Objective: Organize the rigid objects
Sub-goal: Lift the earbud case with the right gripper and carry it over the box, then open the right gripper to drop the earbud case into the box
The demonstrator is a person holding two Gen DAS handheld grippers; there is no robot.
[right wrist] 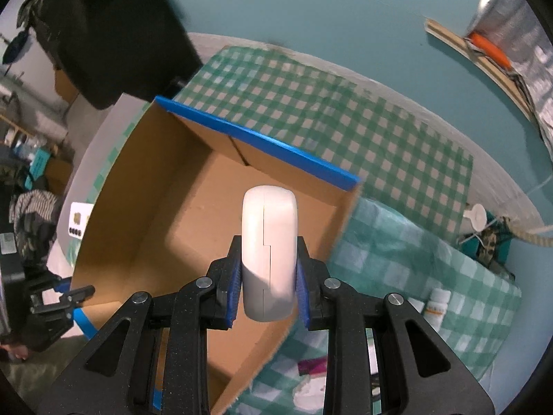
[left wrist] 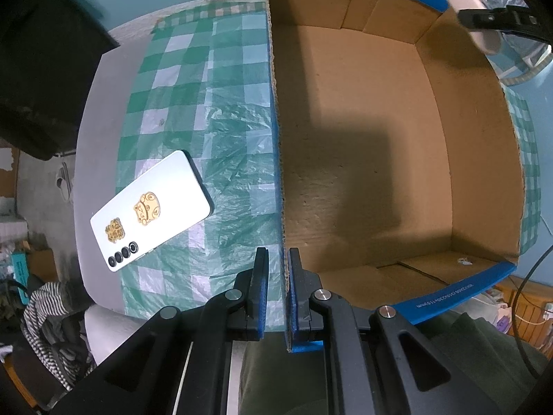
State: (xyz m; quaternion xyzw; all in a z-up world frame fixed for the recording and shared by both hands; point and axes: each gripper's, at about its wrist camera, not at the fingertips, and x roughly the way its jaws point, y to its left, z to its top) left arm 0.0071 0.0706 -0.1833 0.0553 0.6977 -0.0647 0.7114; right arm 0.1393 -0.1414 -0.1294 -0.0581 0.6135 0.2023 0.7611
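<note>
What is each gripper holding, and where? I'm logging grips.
Right gripper pinches the white case by its flat sides, near its lower end. Left gripper clamps the cardboard box wall's rim.

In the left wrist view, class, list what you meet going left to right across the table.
Phone → checked cloth → box → white case held in the right hand-held gripper over the box's far right corner.

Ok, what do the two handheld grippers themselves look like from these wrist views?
Both match: the left gripper and right gripper have matte black linkage arms with round silver pivot pins, triangular cut-outs, and ribbed blue pads on the fingertips. No cables or sleeves are clearly theirs.
</note>
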